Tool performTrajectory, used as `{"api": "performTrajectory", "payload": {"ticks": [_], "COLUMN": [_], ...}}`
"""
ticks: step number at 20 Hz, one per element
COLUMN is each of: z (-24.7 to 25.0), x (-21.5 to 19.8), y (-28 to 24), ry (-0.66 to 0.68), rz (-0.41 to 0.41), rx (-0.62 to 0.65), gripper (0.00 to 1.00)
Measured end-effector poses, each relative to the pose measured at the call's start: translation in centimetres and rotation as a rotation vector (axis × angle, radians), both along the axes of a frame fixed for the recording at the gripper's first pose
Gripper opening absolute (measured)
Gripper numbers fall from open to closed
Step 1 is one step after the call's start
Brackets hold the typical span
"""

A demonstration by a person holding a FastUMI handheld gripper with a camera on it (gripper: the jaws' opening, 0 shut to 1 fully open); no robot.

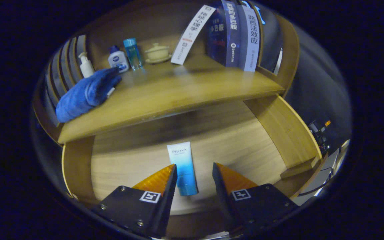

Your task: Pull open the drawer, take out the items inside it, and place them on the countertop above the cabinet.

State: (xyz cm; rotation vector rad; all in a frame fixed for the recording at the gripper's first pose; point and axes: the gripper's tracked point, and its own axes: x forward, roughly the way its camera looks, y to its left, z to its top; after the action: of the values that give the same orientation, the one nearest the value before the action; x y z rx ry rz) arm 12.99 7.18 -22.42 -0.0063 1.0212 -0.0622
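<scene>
A: Where does the tube [182, 166] lie from the gripper [194, 173]?

B: Flat on the floor of the open drawer [245, 140], partly between the fingers and closer to the left one; cap end toward 6 o'clock, flat crimped end toward 12. Long axis almost in line with the fingers, tipped a touch toward 11.

A: And the fingers?

B: Spread wide, pressing on nothing. Left finger edge right against the tube's side, or overlapping it; hard to say whether touching or hanging above. Probably calls for a small shift toward 9 o'clock before closing.

A: Target?

B: Countertop [178, 93] at 12 o'clock, above the drawer. Already carrying a blue cloth [85, 95] at 10 o'clock, bottles [118, 60], a small lidded cup [157, 52] and books [235, 33] toward 1 o'clock. Bare wood in the middle.

A: Anything hidden?

B: Back of the drawer in shadow under the countertop; near front corners covered by the gripper body. Cannot tell whether more items sit there. Height of the fingers above the drawer floor also unclear
</scene>
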Motion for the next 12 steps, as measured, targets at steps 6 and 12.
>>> {"api": "performTrajectory", "payload": {"ticks": [6, 12], "z": [-2.0, -2.5], "x": [0.4, 0.9], "y": [0.4, 0.6], "ry": [0.09, 0.151], "rz": [-0.029, -0.06], "rx": [0.027, 0.078], "gripper": [0.63, 0.63]}}
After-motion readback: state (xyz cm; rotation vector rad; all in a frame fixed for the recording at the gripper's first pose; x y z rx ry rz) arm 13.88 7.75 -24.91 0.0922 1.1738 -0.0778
